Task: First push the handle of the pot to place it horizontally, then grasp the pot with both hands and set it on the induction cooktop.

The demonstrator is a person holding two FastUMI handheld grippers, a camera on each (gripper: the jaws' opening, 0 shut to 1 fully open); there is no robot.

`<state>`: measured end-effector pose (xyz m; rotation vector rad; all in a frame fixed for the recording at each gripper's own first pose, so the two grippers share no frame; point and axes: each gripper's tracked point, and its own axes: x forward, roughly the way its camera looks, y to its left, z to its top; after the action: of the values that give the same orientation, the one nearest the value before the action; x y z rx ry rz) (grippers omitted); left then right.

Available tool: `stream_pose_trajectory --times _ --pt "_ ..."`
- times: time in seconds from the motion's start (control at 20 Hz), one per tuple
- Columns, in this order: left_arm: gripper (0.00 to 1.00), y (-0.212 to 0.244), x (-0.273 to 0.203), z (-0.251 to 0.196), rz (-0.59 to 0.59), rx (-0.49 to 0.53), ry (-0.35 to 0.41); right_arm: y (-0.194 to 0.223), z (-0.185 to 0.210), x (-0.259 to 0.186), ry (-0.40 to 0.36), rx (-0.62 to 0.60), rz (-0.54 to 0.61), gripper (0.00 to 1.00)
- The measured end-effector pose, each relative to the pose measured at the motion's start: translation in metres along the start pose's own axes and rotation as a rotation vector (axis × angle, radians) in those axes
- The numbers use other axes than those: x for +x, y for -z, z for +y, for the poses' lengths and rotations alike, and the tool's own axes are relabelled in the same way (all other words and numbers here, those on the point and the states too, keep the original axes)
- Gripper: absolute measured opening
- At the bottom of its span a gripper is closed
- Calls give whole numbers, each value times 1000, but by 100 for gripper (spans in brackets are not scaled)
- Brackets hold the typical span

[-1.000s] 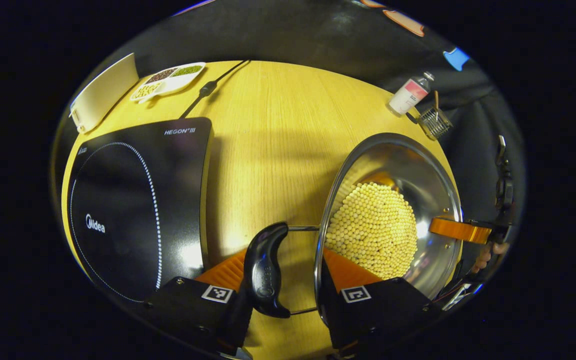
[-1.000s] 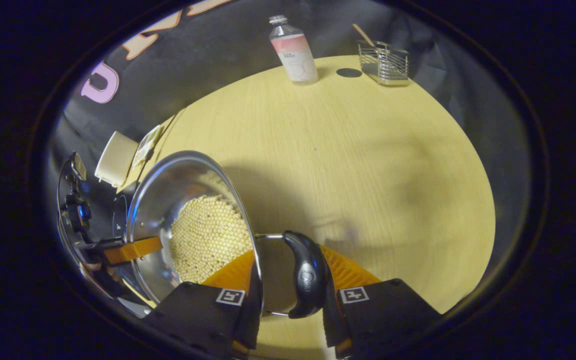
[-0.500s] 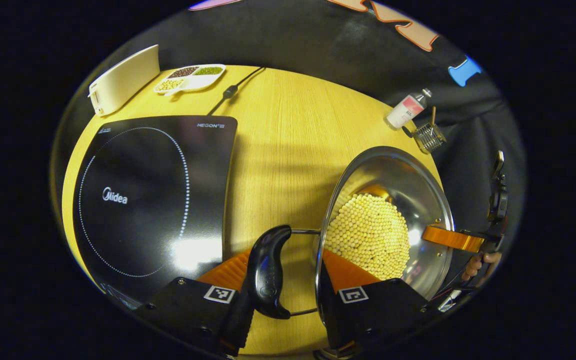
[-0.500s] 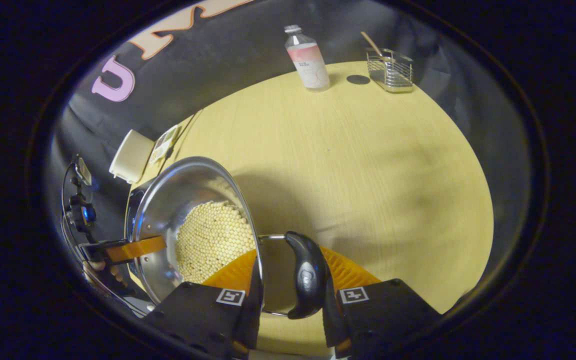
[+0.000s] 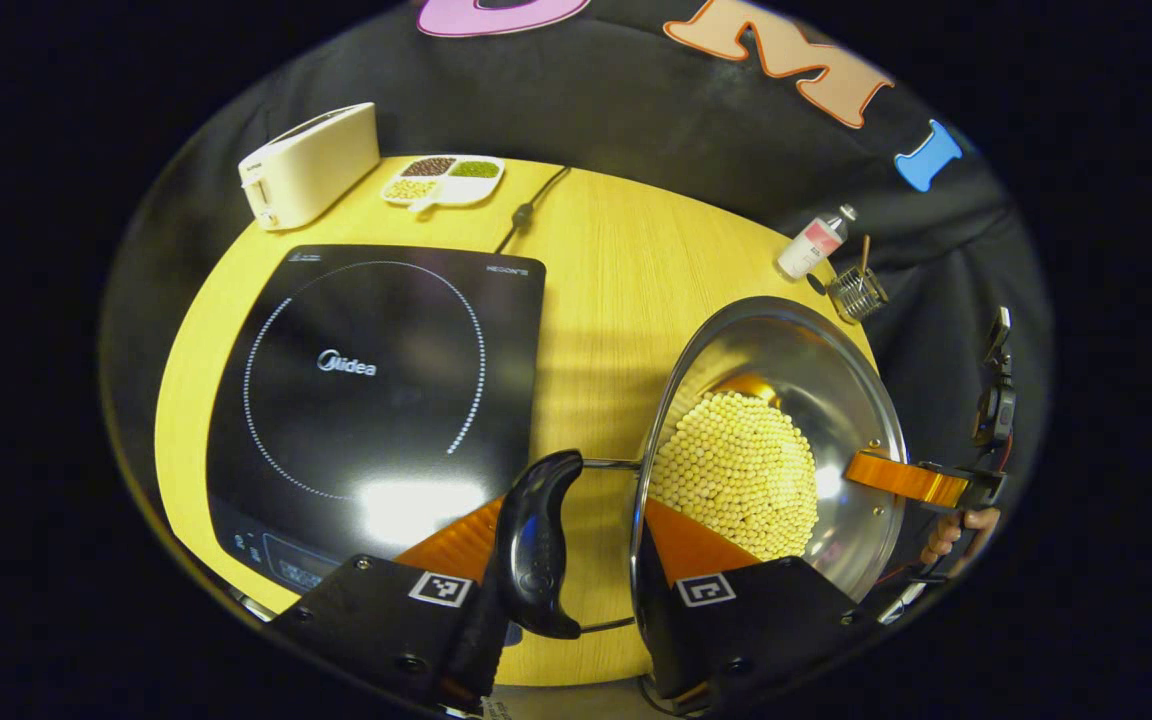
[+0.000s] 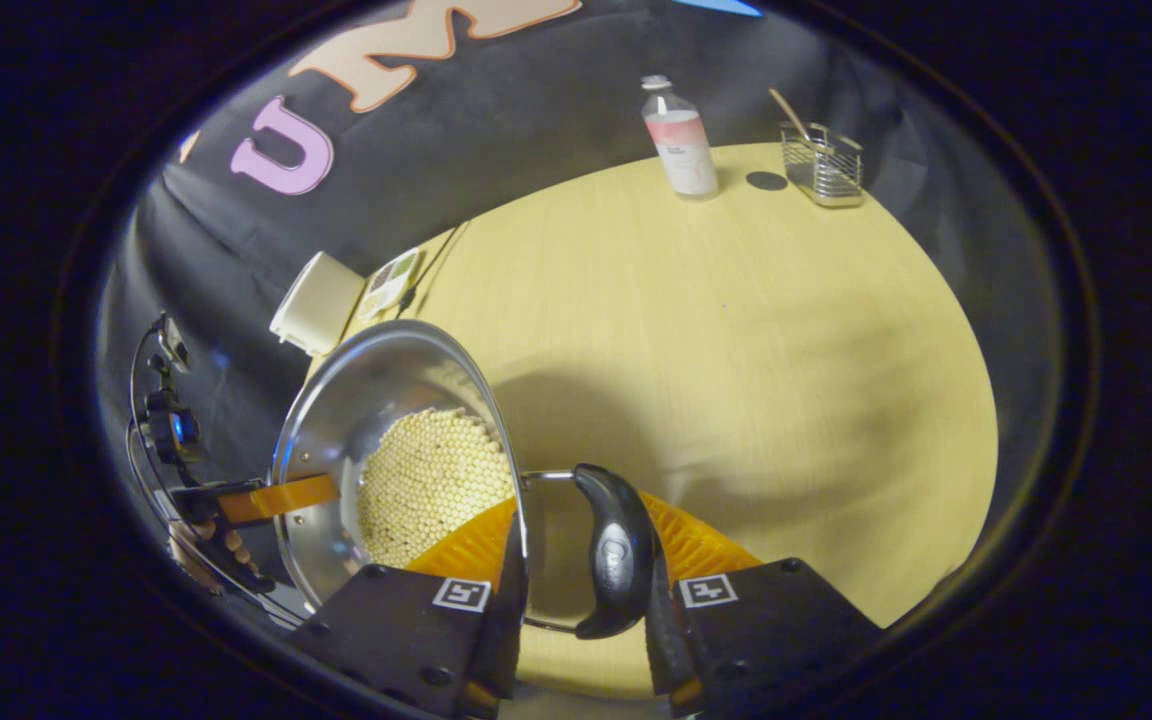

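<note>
Now that the tabletop has dropped farther below me and the whole cooktop has come into sight, I judge the pot lifted and on its way there. It hangs off to the cooktop's right, full of pale beads. My left gripper clamps one black handle; my right gripper clamps the other handle. Next comes carrying it left, level.
</note>
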<state>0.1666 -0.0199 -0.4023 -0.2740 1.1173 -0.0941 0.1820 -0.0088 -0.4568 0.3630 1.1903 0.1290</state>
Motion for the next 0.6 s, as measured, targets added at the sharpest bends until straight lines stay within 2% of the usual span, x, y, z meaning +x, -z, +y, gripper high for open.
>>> stream_pose_trajectory --times 0.05,0.25,0.3,0.35,0.4,0.6 --pt "60 -1 -7 6 -7 -1 -13 1 7 0 -11 -4 1 47" --pt "60 -10 -26 32 -33 -1 -45 3 40 7 -45 4 1 47" --pt "60 -13 -28 40 -34 0 -46 5 47 8 -44 4 2 53" --pt "60 -16 -28 47 -37 0 -45 6 55 11 -41 7 3 53" --pt "60 -19 -27 55 -37 -1 -40 8 63 14 -35 11 1 46" --pt "61 -30 -17 95 -24 9 -7 12 96 36 8 29 6 46"
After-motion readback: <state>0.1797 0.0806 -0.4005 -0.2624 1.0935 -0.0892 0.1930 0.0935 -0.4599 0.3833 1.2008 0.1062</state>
